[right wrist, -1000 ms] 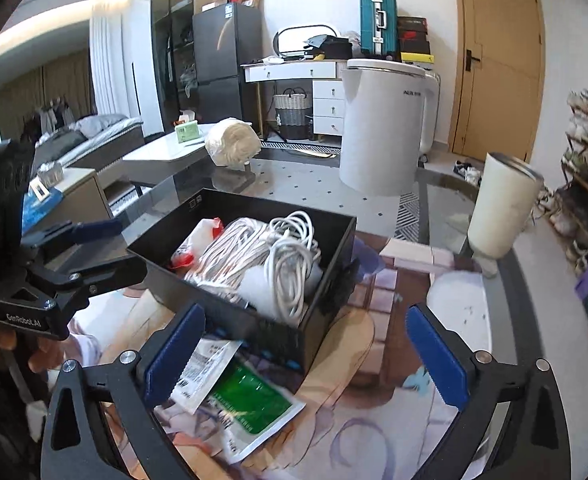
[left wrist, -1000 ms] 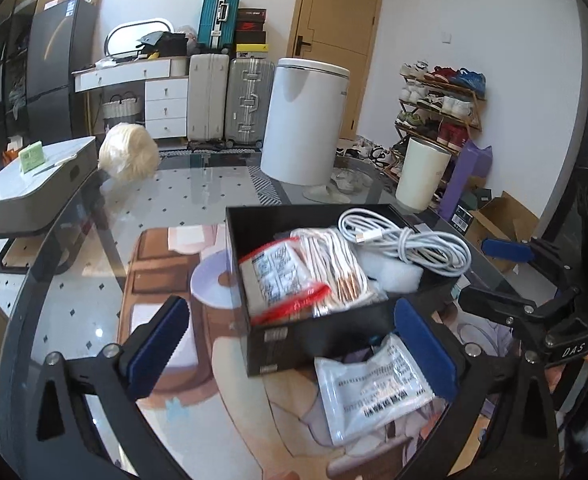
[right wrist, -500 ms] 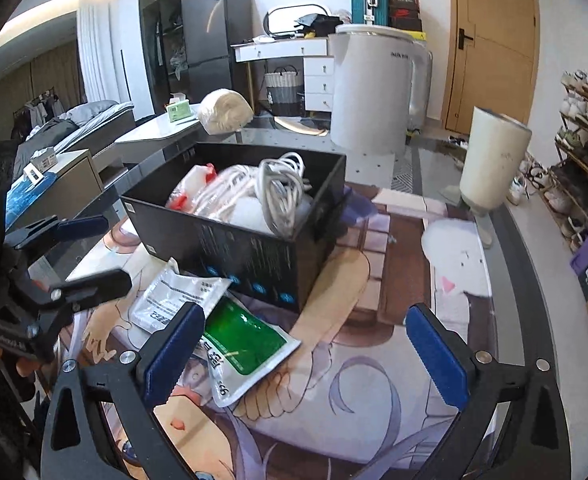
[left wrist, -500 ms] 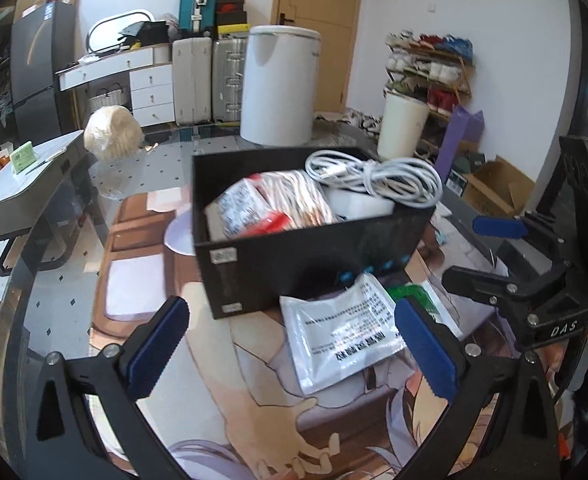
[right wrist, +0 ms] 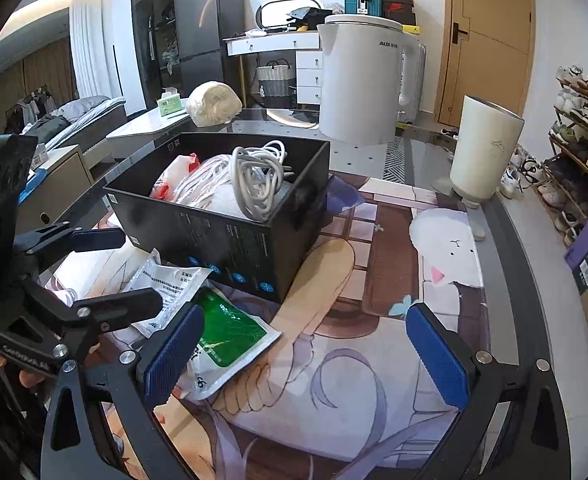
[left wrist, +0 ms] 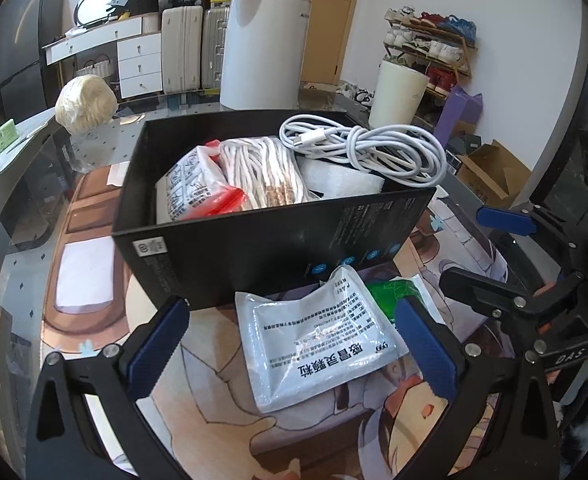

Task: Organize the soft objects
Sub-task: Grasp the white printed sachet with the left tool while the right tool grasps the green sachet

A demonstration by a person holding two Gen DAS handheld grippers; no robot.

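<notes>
The left claw [left wrist: 290,344] stands wide, gripping nothing, its blue-padded fingers [left wrist: 156,342] apart on either side of a flat silver-white foil sachet with black printed characters [left wrist: 318,340]. That sachet lies on the glass-topped surface with a cartoon print [left wrist: 94,312] directly between the fingers, and its far edge reaches the near wall of the black rectangular cardboard box [left wrist: 254,240] just ahead of the claw.

Inside the box, beyond the claw, sit a red-and-white printed plastic pouch [left wrist: 198,192], a bundle of white cords in clear wrap [left wrist: 266,172] and a coiled white charging cable [left wrist: 366,148], which rests on top toward the right side.

The right claw [right wrist: 306,354] is also spread wide with nothing in it. Its left finger [right wrist: 172,356] overlaps a green-and-white plastic sachet [right wrist: 226,336] lying on the surface; whether it touches it cannot be told. This sachet lies just beside the silver-white one, partly under its edge, in front of the box.

Farther ahead of the right claw stand a white electric kettle [right wrist: 366,80] and a cream cylindrical tumbler [right wrist: 486,148], both well beyond the box. A pale bundle in clear plastic [right wrist: 214,102] sits at the far edge, left of the kettle.
</notes>
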